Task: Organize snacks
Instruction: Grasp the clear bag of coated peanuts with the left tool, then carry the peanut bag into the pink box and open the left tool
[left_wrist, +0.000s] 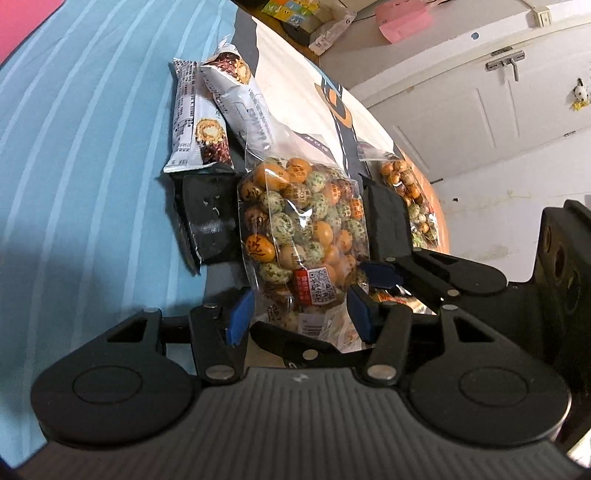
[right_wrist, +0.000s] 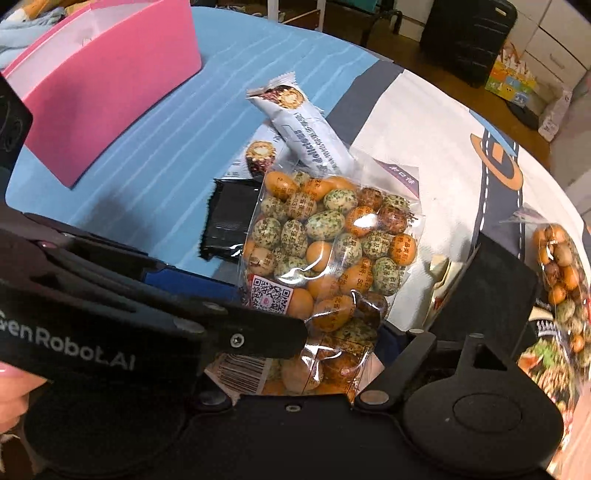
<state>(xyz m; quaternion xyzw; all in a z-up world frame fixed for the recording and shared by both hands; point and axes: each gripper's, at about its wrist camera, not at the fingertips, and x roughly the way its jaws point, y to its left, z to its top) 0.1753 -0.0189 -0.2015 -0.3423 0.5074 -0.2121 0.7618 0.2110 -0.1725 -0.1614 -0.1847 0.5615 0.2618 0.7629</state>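
A bed under a blue striped sheet (right_wrist: 177, 122) fills the foreground. A patterned white cloth (right_wrist: 436, 155) overlaps the sheet. Beyond the bed stand a white panelled door (left_wrist: 480, 92) with a metal handle (left_wrist: 506, 62), a dark suitcase (right_wrist: 469, 33), and what may be a brown wooden floor (right_wrist: 454, 92).

Striped blue sheet (left_wrist: 85, 155) at left of the frame lies bare; snack bars (left_wrist: 207, 110) and nut bag (left_wrist: 306, 229) crowd the centre; pink box (right_wrist: 107, 85) blocks upper left.
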